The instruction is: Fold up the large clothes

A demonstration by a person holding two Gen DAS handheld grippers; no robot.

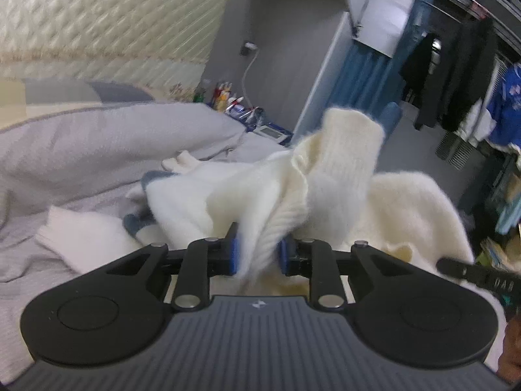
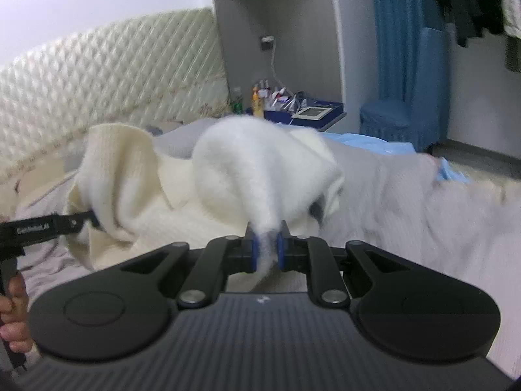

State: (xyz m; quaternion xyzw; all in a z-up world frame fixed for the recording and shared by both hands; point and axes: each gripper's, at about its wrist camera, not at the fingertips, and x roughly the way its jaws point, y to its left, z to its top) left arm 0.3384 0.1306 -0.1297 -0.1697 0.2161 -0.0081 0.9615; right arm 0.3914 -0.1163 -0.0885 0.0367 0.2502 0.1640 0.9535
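A cream knitted sweater [image 1: 329, 176] with blue-grey trim is bunched over the grey bed. My left gripper [image 1: 259, 254] is shut on its ribbed edge and lifts a fold of it. My right gripper [image 2: 267, 250] is shut on another part of the sweater [image 2: 257, 163], which humps up in front of it. The left gripper also shows in the right wrist view [image 2: 92, 220], gripping the sweater at the left. The tip of the right gripper shows in the left wrist view [image 1: 478, 277], at the right.
A grey duvet [image 1: 107, 150] is piled at the left on the bed [image 2: 407, 202]. A quilted headboard [image 2: 107, 88] stands behind. A nightstand [image 2: 302, 114] holds bottles and clutter. A blue chair [image 2: 400, 120] and hanging clothes [image 1: 462, 81] are at the right.
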